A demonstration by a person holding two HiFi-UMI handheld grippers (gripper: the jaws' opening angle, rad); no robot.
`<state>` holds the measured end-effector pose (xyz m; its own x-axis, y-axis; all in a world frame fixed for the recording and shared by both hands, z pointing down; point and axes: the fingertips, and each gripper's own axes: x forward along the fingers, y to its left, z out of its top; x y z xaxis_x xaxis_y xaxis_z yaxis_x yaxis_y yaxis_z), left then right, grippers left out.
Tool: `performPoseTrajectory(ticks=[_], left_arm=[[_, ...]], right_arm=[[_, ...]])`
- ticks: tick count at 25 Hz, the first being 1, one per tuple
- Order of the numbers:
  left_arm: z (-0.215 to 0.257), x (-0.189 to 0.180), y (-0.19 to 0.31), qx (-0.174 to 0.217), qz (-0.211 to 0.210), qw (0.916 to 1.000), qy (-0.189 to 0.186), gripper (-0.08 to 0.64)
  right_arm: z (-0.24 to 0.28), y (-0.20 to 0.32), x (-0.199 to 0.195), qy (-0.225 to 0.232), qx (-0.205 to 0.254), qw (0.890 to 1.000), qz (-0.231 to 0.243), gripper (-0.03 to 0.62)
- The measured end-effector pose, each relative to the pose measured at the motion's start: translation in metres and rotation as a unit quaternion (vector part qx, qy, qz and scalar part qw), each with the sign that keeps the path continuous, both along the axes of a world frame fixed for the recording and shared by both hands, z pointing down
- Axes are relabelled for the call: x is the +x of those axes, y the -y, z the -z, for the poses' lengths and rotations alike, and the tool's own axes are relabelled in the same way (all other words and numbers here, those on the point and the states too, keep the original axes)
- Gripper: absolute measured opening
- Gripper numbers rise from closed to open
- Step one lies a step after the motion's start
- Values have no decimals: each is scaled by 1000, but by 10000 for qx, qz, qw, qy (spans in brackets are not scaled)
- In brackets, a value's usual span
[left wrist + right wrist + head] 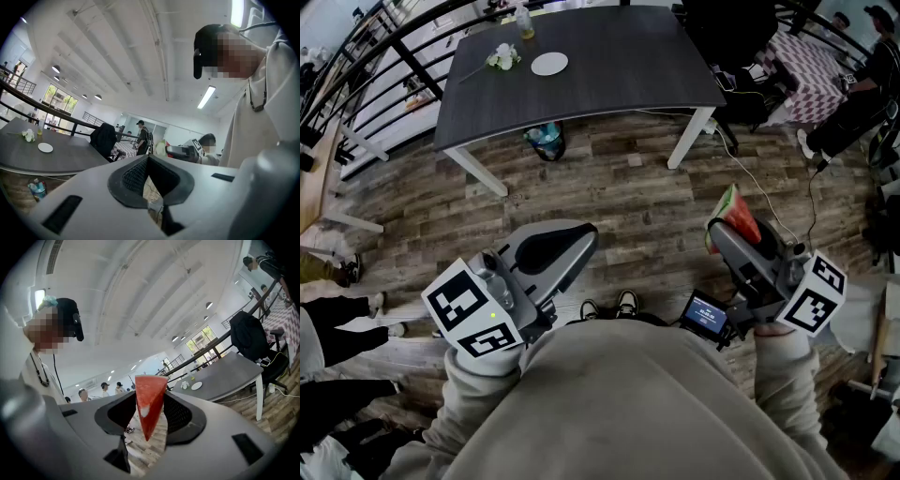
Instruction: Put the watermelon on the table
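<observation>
In the head view, my left tool (574, 240) sits at lower left of the frame, held out level over the wooden floor (609, 187). Its own view shows the left tool (148, 160) with its two dark pads pressed together at the tips and nothing between them.

At the upper middle of the head view stands a dark grey surface (609, 66). On its left part rest a small white plate (549, 64) and, just beside it, a little bunch of white flowers (502, 58). A bottle (524, 23) stands near the far edge.

At right of centre, my right tool (724, 232) is also held level over the floor. It pinches a wedge of watermelon (733, 216), red flesh up and a green rind edge showing, well apart from the surface. In the right gripper view the right tool (150, 401) has its pads set wide on either side of the watermelon (149, 404), whose point hangs downward.
</observation>
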<state>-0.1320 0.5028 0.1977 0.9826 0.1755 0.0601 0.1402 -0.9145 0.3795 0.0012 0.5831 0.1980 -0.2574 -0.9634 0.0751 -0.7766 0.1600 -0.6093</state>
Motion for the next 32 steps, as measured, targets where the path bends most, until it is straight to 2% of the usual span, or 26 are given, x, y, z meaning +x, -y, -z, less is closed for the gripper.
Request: performPoseTrajectory(ticks=[13,22,32], left_arm=[[5,9,-7,98,109,9999,-33,3],[3,11,-10,148,336,9993,55,3],[13,28,-24,207,244,9994,113,3]], right_arm=[[9,-2,3,164,207,9994,233,196],[9,4,8,236,347,9981,450,196],[15,-10,30,433,460,9974,357,196]])
